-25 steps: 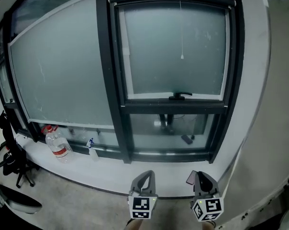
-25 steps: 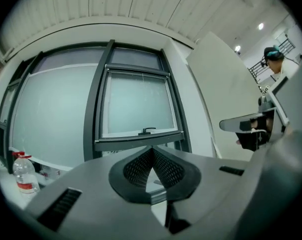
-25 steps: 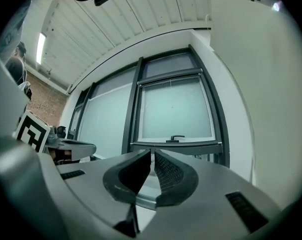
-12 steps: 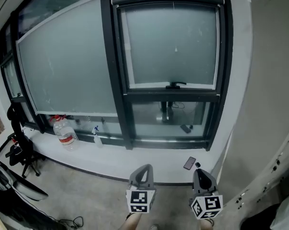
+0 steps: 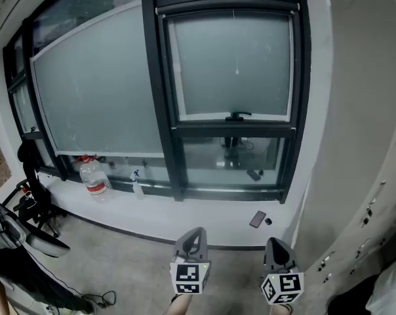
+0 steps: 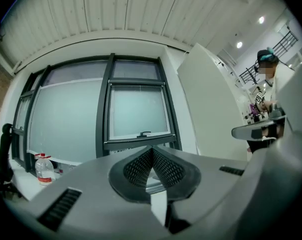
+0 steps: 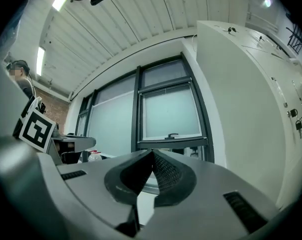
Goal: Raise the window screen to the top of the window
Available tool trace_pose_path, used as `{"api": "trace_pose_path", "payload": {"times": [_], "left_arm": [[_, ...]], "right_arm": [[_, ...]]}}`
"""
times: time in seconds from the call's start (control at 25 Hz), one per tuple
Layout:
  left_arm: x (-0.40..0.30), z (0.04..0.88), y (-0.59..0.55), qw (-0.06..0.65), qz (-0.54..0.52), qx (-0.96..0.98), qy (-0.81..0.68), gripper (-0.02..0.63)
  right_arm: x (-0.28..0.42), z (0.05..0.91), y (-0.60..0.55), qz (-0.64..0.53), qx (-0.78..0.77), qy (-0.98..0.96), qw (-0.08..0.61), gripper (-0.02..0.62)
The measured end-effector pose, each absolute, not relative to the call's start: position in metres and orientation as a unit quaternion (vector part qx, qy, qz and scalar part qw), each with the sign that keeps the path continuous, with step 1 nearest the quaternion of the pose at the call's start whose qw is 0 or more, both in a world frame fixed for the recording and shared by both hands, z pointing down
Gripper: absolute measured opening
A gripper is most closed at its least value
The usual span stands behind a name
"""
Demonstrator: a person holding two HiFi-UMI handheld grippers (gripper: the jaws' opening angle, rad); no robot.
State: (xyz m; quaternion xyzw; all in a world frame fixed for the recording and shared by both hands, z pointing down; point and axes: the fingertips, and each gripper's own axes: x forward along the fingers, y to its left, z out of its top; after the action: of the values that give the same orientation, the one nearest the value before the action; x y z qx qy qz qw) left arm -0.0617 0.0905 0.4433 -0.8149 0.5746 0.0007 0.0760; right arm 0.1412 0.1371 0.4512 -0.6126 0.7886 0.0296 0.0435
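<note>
- my left gripper (image 5: 196,233) is pinched shut with nothing between the pads. my right gripper (image 5: 277,243) is the same, closed and empty.
- the window screen (image 5: 232,61) stands well ahead of both grippers and higher than them, in its drawn-down position.
- its bottom bar (image 5: 204,118) runs level, side to side, with a small handle (image 5: 238,115) at the middle.
- the handle lies ahead between my two grippers, a little right of the left one and a little left of the right one. i judge neither clearly nearer.
- the coming move, as i see it: reach forward, open one gripper on the handle, and lift straight up.
</note>
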Motion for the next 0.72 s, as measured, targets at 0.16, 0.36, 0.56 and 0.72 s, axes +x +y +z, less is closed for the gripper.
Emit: {"api": "trace_pose_path", "payload": {"times": [0.16,0.36,0.56,0.72], "left_arm": [[-0.059,0.443,0.100,0.070,0.003,-0.819,0.570,0.003],[-0.064,0.445,0.118,0.064,0.009,-0.821,0.567,0.003],[-0.071,0.449,0.126,0.064,0.006,-0.824,0.562,0.003],[-0.079,0.453,0.131,0.055,0.008,-0.825,0.562,0.003]], "right_arm": [[0.135,0.448,0.146,0.035,-0.609,0.791,0.039,0.006],[0.118,0.446,0.158,0.043,-0.604,0.795,0.031,0.006],[0.103,0.446,0.163,0.039,-0.595,0.802,0.039,0.006],[0.096,0.445,0.169,0.049,-0.595,0.802,0.028,0.006]]}}
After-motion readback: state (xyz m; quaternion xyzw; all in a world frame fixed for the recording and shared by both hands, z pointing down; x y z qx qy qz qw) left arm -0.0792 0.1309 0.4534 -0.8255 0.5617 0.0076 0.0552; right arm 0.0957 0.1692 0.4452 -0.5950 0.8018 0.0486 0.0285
